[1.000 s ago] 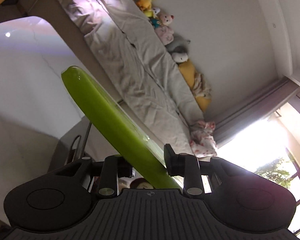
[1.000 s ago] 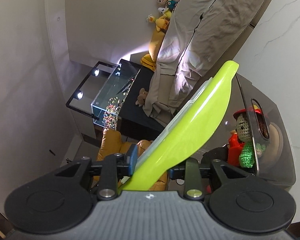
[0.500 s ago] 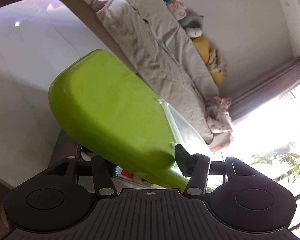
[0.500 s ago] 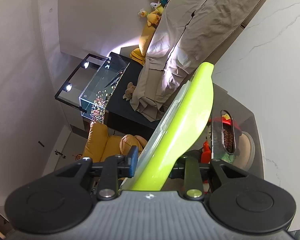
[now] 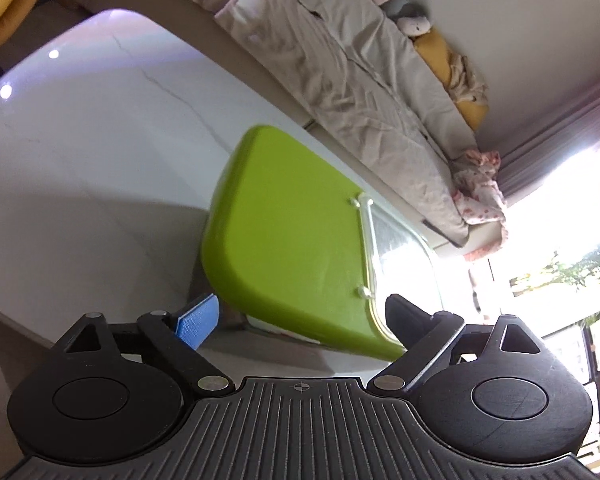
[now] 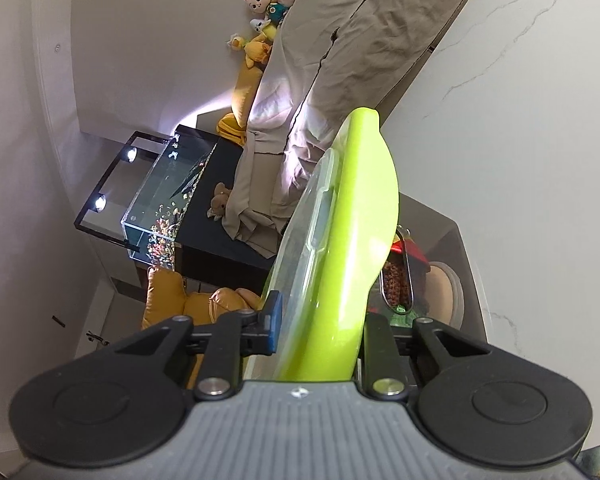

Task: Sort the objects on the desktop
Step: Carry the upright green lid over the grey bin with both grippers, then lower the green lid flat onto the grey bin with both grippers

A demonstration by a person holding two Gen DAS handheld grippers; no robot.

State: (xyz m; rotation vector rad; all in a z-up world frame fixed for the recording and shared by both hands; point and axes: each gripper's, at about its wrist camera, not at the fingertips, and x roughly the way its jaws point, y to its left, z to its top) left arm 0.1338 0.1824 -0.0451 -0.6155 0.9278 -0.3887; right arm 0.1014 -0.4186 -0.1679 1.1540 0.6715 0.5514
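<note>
I see one lime-green lid [image 6: 352, 248] with a clear panel set into it, and my right tool [image 6: 318, 330] is clenched on its near edge, one black finger and its blue pad [image 6: 275, 322] pressing either face. The lid stands on edge, rising from the tool toward twelve o'clock in the right wrist view. At four o'clock of it sits one translucent grey storage box [image 6: 466, 264] on the white marble-look tabletop [image 6: 520, 140]; inside I make out a red toy, a knitted green piece and a round tan object, though the box wall blurs them.

In the left wrist view the same lid [image 5: 292, 240] shows its broad green face, tilted over the box. My left tool [image 5: 302, 316] is released and its jaws are opening: the two fingers stand wide on either side of the lid's near edge, and neither presses it.

Beyond the tabletop runs one sofa under a crumpled beige cover [image 5: 340, 72], with about six plush toys [image 6: 266, 12] along its back. One lit glass fish tank [image 6: 160, 200] carries two round lamps at nine o'clock in the right view. I can read no writing or labels anywhere.
</note>
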